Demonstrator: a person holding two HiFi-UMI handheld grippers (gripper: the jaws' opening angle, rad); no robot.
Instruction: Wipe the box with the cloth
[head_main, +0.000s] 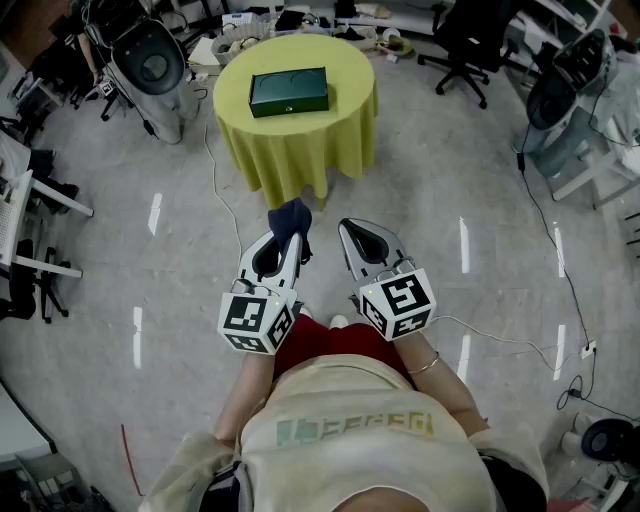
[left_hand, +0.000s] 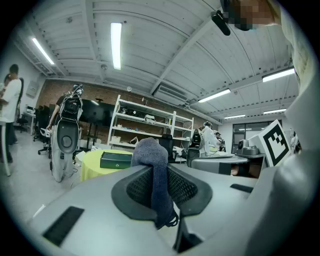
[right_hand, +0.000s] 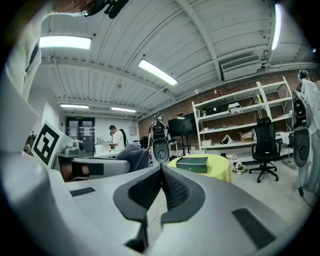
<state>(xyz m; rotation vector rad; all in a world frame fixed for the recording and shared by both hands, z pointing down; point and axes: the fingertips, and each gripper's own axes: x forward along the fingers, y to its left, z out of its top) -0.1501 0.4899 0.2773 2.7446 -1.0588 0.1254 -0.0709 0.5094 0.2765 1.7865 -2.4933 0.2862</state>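
Note:
A dark green box (head_main: 289, 91) lies on a round table with a yellow cloth cover (head_main: 296, 140), some way ahead of me. It shows small in the left gripper view as the box (left_hand: 116, 160) and in the right gripper view as the box (right_hand: 192, 164). My left gripper (head_main: 288, 238) is shut on a dark blue cloth (head_main: 290, 222), which bulges out past the jaw tips as the cloth (left_hand: 154, 172). My right gripper (head_main: 352, 238) is shut and holds nothing; its jaws meet at the tip (right_hand: 161, 172). Both grippers hang over the floor, well short of the table.
Grey floor lies between me and the table. A white robot base (head_main: 152, 65) stands left of the table, office chairs (head_main: 462, 40) at the back right, shelving (left_hand: 150, 125) behind. Cables (head_main: 560, 250) run over the floor at right. A desk edge (head_main: 20, 220) is at left.

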